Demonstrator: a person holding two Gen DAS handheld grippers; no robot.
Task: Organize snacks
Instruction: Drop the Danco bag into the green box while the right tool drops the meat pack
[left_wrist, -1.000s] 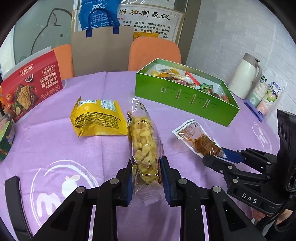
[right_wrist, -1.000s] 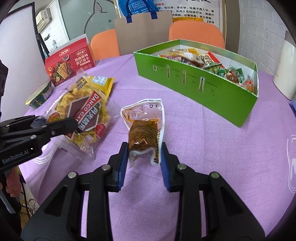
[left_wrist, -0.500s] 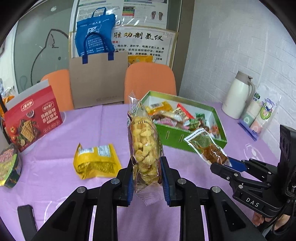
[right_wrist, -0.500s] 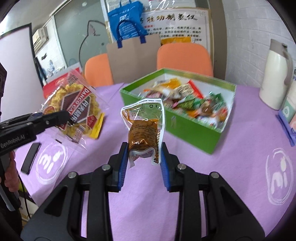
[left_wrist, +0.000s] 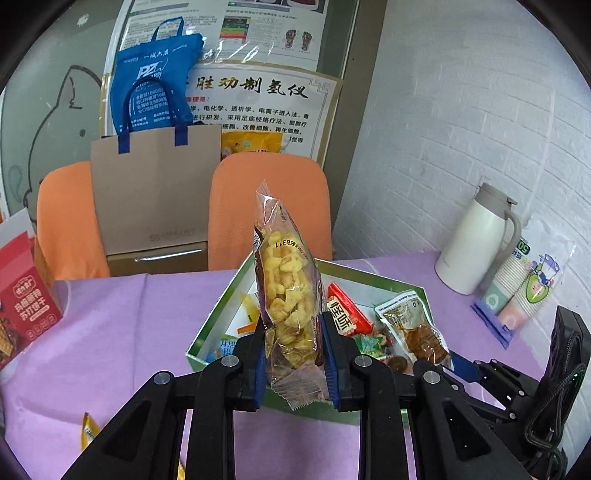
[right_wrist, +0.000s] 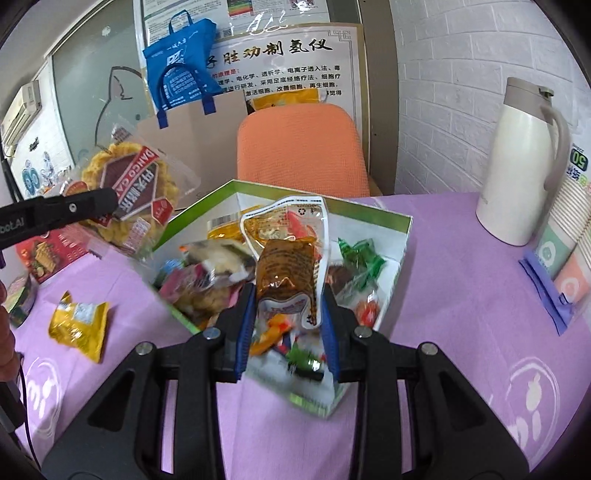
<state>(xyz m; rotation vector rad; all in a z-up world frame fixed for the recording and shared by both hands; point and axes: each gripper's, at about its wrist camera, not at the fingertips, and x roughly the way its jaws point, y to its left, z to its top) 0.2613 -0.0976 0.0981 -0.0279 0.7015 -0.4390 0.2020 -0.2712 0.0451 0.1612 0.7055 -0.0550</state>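
My left gripper (left_wrist: 293, 354) is shut on a clear bag of yellow puffed snacks (left_wrist: 286, 295), held upright in the air over the near left part of the green box (left_wrist: 218, 317). My right gripper (right_wrist: 288, 321) is shut on a clear pouch with a brown snack (right_wrist: 286, 269), hanging above the green box (right_wrist: 404, 229), which holds several small packets. In the left wrist view the brown pouch (left_wrist: 417, 328) and the right gripper (left_wrist: 448, 360) show at the right. In the right wrist view the puffed snack bag (right_wrist: 127, 188) hangs at the left.
A yellow snack bag (right_wrist: 77, 325) lies on the purple tablecloth (right_wrist: 461, 280) left of the box. A red cracker box (left_wrist: 22, 310) stands far left. A white thermos (right_wrist: 524, 166) and a sleeve of paper cups (left_wrist: 524, 288) stand at the right. Orange chairs (left_wrist: 269, 206) are behind.
Both grippers have lifted their packets off the table and carried them forward to above the green box. The yellow bag stayed on the cloth behind them.
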